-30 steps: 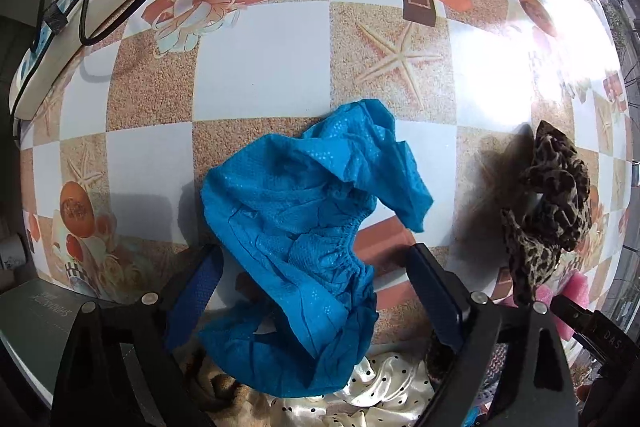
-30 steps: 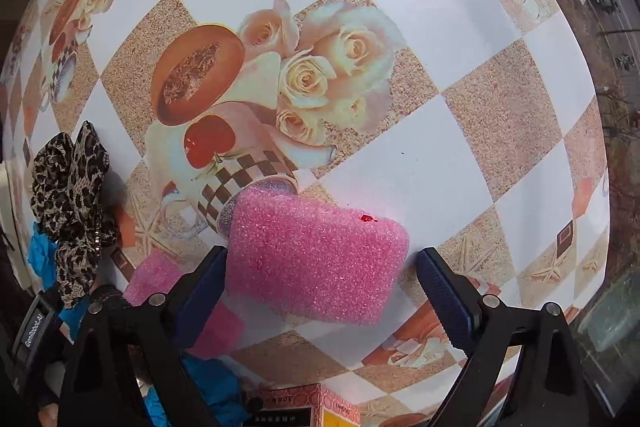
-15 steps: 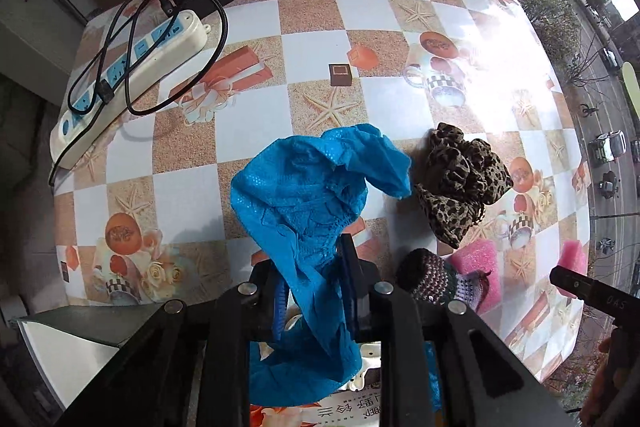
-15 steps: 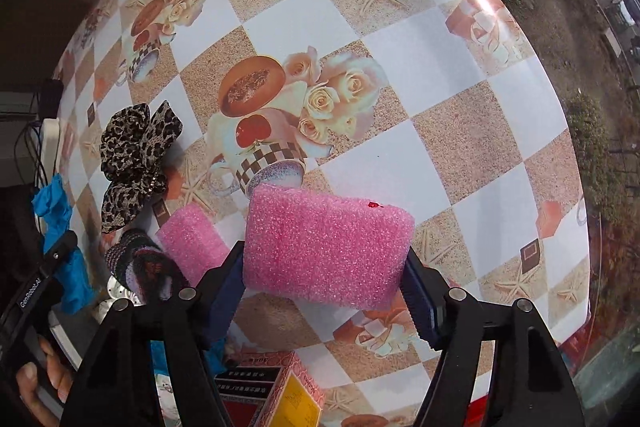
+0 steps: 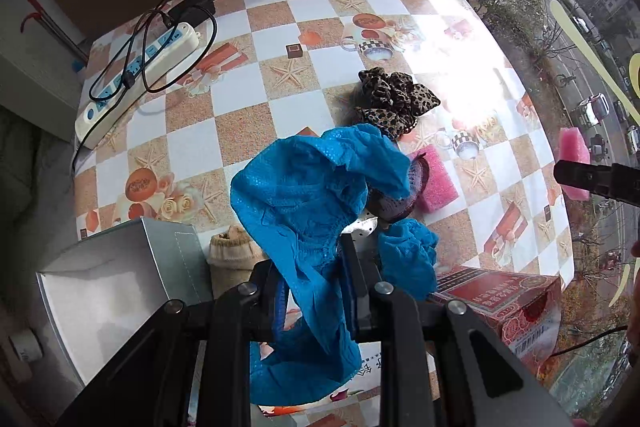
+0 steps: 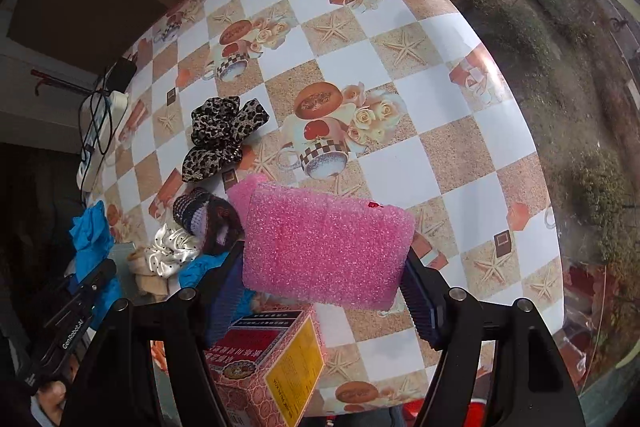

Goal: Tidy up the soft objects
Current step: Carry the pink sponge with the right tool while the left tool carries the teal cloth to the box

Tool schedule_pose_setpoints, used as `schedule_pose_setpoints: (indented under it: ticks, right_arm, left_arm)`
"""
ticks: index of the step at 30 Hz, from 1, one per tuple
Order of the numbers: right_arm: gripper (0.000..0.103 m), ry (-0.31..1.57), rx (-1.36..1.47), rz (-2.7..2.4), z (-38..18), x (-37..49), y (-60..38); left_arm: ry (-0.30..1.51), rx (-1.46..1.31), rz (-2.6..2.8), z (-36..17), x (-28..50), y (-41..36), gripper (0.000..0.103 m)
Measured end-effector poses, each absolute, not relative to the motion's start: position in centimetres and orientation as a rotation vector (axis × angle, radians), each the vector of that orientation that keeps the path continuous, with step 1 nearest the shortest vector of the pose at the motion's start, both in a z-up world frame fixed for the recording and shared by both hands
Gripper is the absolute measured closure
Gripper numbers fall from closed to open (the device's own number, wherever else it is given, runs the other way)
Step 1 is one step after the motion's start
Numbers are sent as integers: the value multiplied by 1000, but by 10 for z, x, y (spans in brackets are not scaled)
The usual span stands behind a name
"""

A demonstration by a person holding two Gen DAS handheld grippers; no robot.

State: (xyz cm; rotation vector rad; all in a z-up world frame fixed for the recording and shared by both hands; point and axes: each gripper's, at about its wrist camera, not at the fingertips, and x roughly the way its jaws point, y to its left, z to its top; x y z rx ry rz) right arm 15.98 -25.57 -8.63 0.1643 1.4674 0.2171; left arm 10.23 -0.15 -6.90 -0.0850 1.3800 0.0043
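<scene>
The left gripper (image 5: pixel 314 291) is clamping a blue mesh cloth (image 5: pixel 316 195), its jaws drawn close together on the fabric, which is bunching above them and trailing down between the fingers at 6 o'clock in the left wrist view. The cloth is hanging above the checkered tablecloth (image 5: pixel 240 95) rather than lying on it. Behind it, at about 1 o'clock, a leopard-print scrunchie (image 5: pixel 394 99) is lying on the table, and a small pink foam block (image 5: pixel 438 179) is sitting at 3 o'clock of the cloth, touching a dark knitted item (image 5: pixel 400 195) partly hidden by the fabric. An open grey box (image 5: pixel 172 251) is standing at 8 o'clock, a red carton (image 5: pixel 500 299) at 4 o'clock, and a white power strip (image 5: pixel 140 79) with black cable is lying at 10 o'clock.

The right gripper (image 6: pixel 320 291) is squeezing a large pink foam sponge (image 6: pixel 326 247) between its blue-padded fingers (image 6: pixel 418 303), holding it clear of the table. In this view the scrunchie (image 6: pixel 224 135) is lying at 11 o'clock of the sponge, a cream polka-dot satin scrunchie (image 6: pixel 172 253) at 9 o'clock, and the red carton (image 6: pixel 272 363) directly below at 6 o'clock.
</scene>
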Motion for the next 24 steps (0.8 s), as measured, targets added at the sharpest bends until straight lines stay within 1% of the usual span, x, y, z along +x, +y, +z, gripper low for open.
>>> schedule_pose_setpoints:
  ticks: [9, 16, 24]
  right_arm:
    - [30, 1384, 24, 347, -39, 113, -210]
    - [30, 1376, -24, 416, -29, 79, -175]
    - [30, 1371, -69, 465, -26, 47, -146]
  left_arm:
    - [1357, -85, -63, -41, 51, -9, 78]
    - [1343, -46, -94, -30, 18, -13, 78]
    - [1327, -47, -70, -21, -12, 3, 78]
